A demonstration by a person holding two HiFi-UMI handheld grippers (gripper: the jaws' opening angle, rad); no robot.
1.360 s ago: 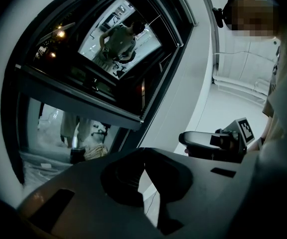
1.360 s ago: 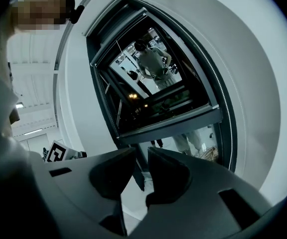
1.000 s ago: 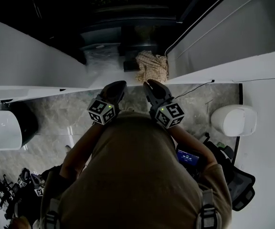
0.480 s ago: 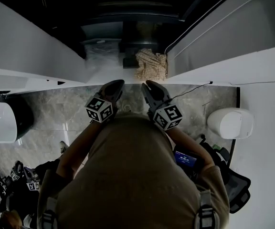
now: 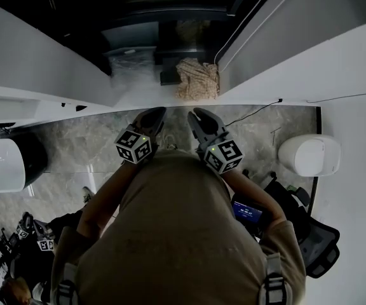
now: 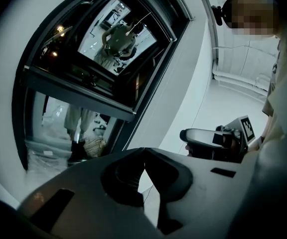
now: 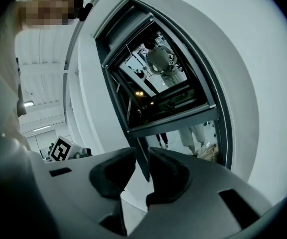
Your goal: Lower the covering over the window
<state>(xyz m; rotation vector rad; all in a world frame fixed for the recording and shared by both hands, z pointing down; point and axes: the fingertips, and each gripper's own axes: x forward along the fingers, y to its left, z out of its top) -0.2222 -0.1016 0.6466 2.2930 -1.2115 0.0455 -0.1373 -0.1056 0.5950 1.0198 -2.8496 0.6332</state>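
While both tools are hanging level in front of the person's chest, I am logging this as the approach step: nothing is being handled yet.

- The grey plastic left gripper (image 6: pixel 143 151) is sitting clenched, tips touching, with nothing between them.
- The grey plastic right gripper (image 7: pixel 142 151) is standing released, a narrow gap between its jaws. Only the far frame is showing through the gap, so it is empty.
- In the head view the two are sitting at 11 and 1 o'clock from the person's head, near each other but apart.
- The tall dark-framed glass window (image 7: pixel 158 78) is lying ahead at 12 o'clock, its pane reflecting the person.
- I am not finding the covering itself in any view. I am judging it to be gathered at the top of the frame, at 12 o'clock on the window.
- A crumpled beige cloth (image 5: pixel 197 79) is lying at the window's foot, beyond the grey marbled floor (image 5: pixel 81 151).

As for the next move, I am expecting it to call for closing in on the window and finding the covering's lower edge or its pull. The gripper that takes hold needs its jaws apart first, then a straight downward draw.
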